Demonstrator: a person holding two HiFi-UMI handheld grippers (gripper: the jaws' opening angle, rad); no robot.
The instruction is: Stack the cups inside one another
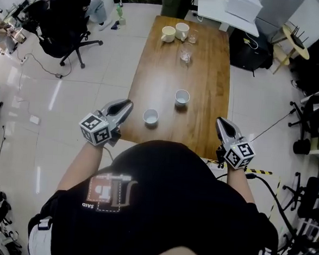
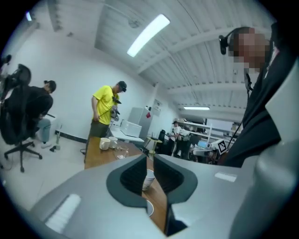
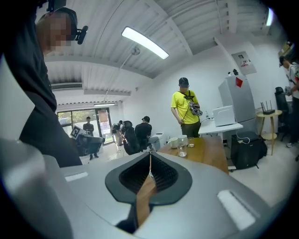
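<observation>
Wooden table [image 1: 210, 68] with unstacked cups [image 1: 150, 116]

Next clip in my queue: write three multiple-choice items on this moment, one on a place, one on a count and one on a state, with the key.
1. Where do the two cream mugs stand?
A) at the far end of the table
B) at its near edge
C) on the floor

2. How many small white cups stand on the table's near half?
A) one
B) two
C) four

3. Those small white cups are:
A) nested
B) upright and apart
C) tipped over

Key:
1 A: the head view shows them at the far end.
2 B: two stand there.
3 B: bare wood shows between them, and both have their openings up.
</observation>
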